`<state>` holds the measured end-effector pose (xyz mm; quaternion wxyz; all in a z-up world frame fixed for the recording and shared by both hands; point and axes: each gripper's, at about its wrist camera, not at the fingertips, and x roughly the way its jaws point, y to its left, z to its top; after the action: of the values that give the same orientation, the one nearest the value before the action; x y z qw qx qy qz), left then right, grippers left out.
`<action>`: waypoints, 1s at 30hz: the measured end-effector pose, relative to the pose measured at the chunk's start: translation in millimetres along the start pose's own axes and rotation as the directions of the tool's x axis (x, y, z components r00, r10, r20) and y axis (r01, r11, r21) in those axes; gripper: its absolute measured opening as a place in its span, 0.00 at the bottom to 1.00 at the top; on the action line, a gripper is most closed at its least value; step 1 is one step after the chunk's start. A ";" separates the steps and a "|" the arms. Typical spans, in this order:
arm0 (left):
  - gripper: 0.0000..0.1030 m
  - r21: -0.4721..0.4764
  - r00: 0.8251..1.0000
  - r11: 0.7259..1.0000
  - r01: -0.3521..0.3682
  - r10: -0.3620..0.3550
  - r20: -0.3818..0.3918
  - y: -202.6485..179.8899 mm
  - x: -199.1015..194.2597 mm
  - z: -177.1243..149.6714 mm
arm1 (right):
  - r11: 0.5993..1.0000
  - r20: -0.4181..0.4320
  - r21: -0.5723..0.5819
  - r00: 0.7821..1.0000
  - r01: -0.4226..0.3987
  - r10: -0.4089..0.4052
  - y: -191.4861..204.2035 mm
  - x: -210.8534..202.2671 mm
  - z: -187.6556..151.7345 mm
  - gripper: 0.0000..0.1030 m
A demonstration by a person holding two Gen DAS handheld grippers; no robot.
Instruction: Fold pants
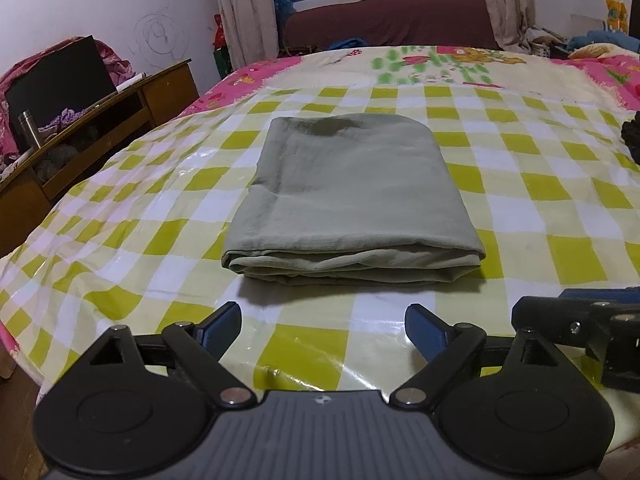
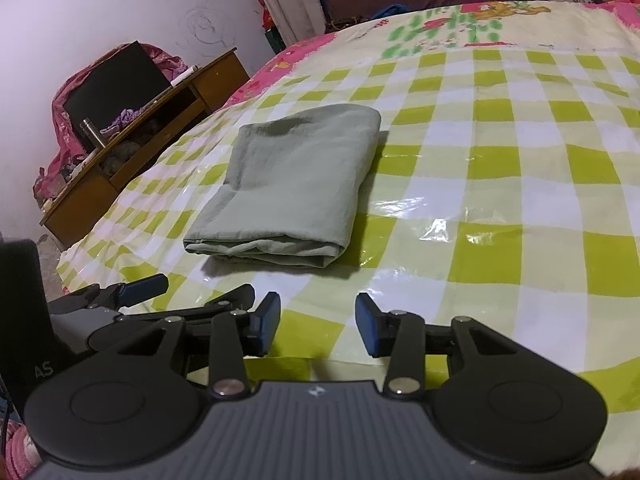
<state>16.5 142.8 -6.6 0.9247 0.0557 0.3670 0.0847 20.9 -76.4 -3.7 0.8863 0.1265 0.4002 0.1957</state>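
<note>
1. Pants (image 1: 352, 196): grey-green, lying as a compact rectangular bundle of several layers on the checked plastic sheet (image 1: 540, 184) that covers the bed. The bundle sits toward the sheet's near edge, left of centre in the right wrist view. Stacked open edges face the grippers; the far end is rounded over. A darker patch shows on the top layer near the far end.
2. Left gripper (image 1: 323, 330): fingers spread wide, nothing between them, just short of the bundle's near edge and apart from it.
3. Right gripper (image 2: 317, 322): fingers parted moderately, empty, to the right of the left gripper and likewise clear of the cloth.
4. Judgement: folding looks finished or nearly so; the step in hand appears to be release and a check.
5. To do it well: if one more fold is wanted, pinch all near-edge layers at both corners together and carry them evenly to the far end, since the glossy sheet may let the bundle slide.
6. Surroundings: wooden desk (image 1: 120, 116) beyond the bed's left edge.
</note>
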 end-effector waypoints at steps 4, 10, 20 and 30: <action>0.99 -0.012 1.000 1.000 0.001 -0.001 -0.004 1.8 0.2 -0.2 | 1.000 -0.006 -0.006 1.000 -0.002 0.002 2.1 1.0 -1.8 0.41; 0.99 -0.016 1.000 1.000 0.005 -0.005 -0.005 1.9 0.5 -0.9 | 1.000 -0.015 -0.007 1.000 -0.003 0.003 2.6 3.6 -3.5 0.42; 1.00 -0.044 1.000 0.999 -0.011 0.011 0.000 5.9 1.7 -1.2 | 1.000 -0.021 -0.008 1.000 0.001 -0.001 4.0 5.7 -4.2 0.42; 1.00 -0.042 1.000 0.999 -0.009 0.009 -0.001 4.6 2.9 -1.2 | 1.000 -0.031 -0.018 1.000 0.007 -0.008 7.0 8.5 -2.7 0.42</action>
<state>17.3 147.8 -8.7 0.9250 0.0380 0.3655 0.0965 22.3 -66.2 -8.5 0.8819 0.1141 0.4124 0.1979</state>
